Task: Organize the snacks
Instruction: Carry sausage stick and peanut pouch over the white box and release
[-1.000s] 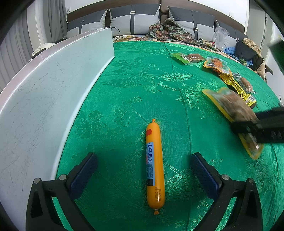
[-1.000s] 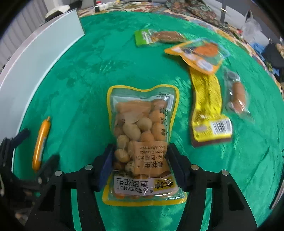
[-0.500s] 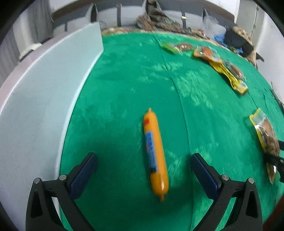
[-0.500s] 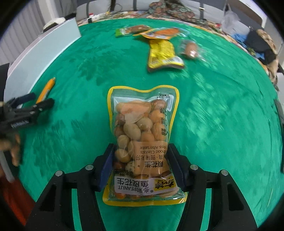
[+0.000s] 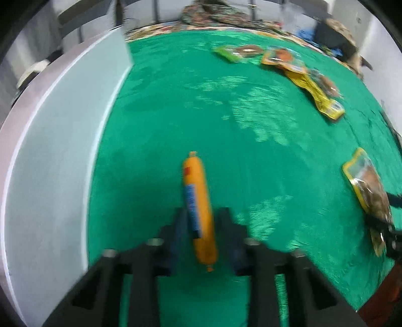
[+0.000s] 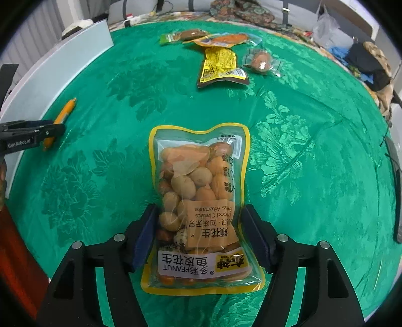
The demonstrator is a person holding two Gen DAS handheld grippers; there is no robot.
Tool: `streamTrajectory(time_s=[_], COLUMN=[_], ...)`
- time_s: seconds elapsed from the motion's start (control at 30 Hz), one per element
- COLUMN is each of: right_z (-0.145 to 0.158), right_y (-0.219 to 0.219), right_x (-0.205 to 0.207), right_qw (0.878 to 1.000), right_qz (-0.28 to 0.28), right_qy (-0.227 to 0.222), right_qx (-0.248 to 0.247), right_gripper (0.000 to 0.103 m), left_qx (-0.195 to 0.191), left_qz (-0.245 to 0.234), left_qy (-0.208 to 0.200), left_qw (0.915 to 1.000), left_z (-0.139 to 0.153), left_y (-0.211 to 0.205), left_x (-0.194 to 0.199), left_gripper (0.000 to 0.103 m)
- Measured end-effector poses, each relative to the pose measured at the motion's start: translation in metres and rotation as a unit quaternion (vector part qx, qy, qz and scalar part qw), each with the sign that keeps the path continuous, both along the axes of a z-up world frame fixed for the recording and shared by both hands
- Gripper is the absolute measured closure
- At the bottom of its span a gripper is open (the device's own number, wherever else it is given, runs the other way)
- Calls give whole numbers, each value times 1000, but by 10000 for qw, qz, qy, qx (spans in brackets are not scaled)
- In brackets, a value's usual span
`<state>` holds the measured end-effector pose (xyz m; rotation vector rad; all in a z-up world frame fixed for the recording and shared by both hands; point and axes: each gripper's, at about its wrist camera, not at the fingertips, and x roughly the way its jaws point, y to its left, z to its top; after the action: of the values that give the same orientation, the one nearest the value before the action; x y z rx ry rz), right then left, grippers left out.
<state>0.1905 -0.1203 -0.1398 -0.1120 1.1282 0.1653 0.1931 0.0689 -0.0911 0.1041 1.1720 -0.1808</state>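
Home bedroom: padded headboard (image 5: 155, 12), clothes pile (image 6: 241, 10), green bedspread (image 6: 301, 125).

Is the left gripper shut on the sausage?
Shut on the sausage: left gripper pads press both its sides.

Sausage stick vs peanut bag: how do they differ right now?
The sausage stick is a slim orange tube; the peanut bag is a wide, flat, clear pouch edged in yellow. The left claw is shut on the sausage; the right claw, opening, straddles the bag. Both point away from their claws.
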Motion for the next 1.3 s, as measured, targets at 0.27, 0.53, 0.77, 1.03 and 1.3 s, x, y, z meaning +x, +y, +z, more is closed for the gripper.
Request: streamTrajectory(time_s=[0.27,0.53,0.77,1.03,1.3], right_z=[15,14,27,76,139], right_y=[-59,-74,-50,42,198], right_x=[-8,-18,-6,28,60], right_qw=[9718,9510,9472,9438,9249], right_qz=[-792,-1133,-1062,-316,936], right_qy=[376,454,401,222,176], right_qx=[2191,2840,2998,3282,3680], right_gripper=[44,45,45,45,45], left_qx=[-1446,-2465,-3061,-2960,-2181], left_qz=[562,800,1000,1626,2679], left_qy=[-2,-372,-848,-1372,-1483], left_qw=[9879,9651,9429,9312,9266], left_z=[16,57,110,149,136], left_y=[28,47,85,183,292], left_x=[-21,-50,-62,-72,-96], left_gripper=[88,88,88,88,88])
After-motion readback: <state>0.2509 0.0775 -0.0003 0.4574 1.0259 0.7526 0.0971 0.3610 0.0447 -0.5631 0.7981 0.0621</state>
